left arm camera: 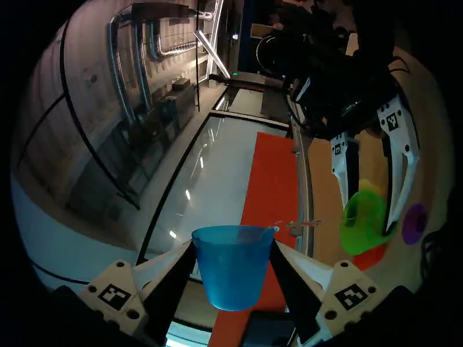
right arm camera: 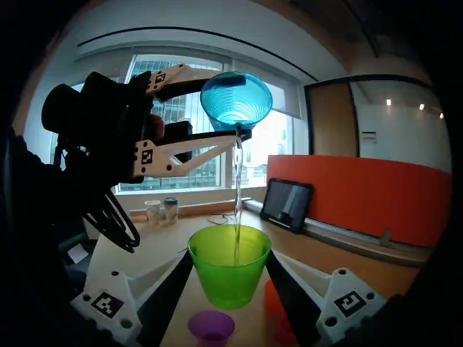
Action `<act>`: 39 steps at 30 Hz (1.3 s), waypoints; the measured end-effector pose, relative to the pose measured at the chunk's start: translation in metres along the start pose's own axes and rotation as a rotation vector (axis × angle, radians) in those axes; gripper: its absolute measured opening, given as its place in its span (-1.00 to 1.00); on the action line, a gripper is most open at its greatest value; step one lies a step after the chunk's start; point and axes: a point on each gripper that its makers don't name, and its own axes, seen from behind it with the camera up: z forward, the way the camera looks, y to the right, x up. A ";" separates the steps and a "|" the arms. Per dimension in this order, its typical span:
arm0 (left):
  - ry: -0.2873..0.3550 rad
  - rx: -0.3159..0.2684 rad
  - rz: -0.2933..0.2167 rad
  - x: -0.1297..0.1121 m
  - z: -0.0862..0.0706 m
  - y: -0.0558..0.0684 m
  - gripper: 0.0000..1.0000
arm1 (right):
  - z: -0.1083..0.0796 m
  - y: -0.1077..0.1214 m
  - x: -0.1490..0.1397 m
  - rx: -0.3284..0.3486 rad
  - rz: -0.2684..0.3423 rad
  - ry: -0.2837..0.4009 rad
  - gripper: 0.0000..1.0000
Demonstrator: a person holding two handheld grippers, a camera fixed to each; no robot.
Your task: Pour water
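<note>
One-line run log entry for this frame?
phase: pouring | left tool: shut on translucent blue plastic cup, tipped | right tool: shut on translucent green plastic cup | water stream: falling from blue into green

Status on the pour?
Left gripper shut on blue cup, tipped. Right gripper shut on green cup. Water stream landing inside. Nothing between cups.

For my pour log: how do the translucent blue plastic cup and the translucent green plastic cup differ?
The translucent blue plastic cup is tipped; the translucent green plastic cup stands upright. The blue is held above the green. A water stream leaves the blue and falls into the green. Both are tapered; the left gripper clamps the blue, the right gripper the green.
</note>
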 end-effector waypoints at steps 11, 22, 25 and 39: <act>0.002 0.005 0.035 0.001 0.002 0.000 0.72 | 0.001 0.000 0.000 0.000 -0.002 0.002 0.80; 0.006 0.012 0.069 0.001 0.005 0.002 0.72 | 0.003 0.000 0.001 -0.001 -0.001 0.004 0.80; 0.008 0.015 0.078 0.001 0.005 0.001 0.72 | 0.003 0.000 0.002 -0.001 0.000 0.005 0.80; 0.023 0.030 0.137 0.007 0.003 -0.006 0.72 | 0.003 -0.001 0.002 -0.002 -0.003 0.008 0.80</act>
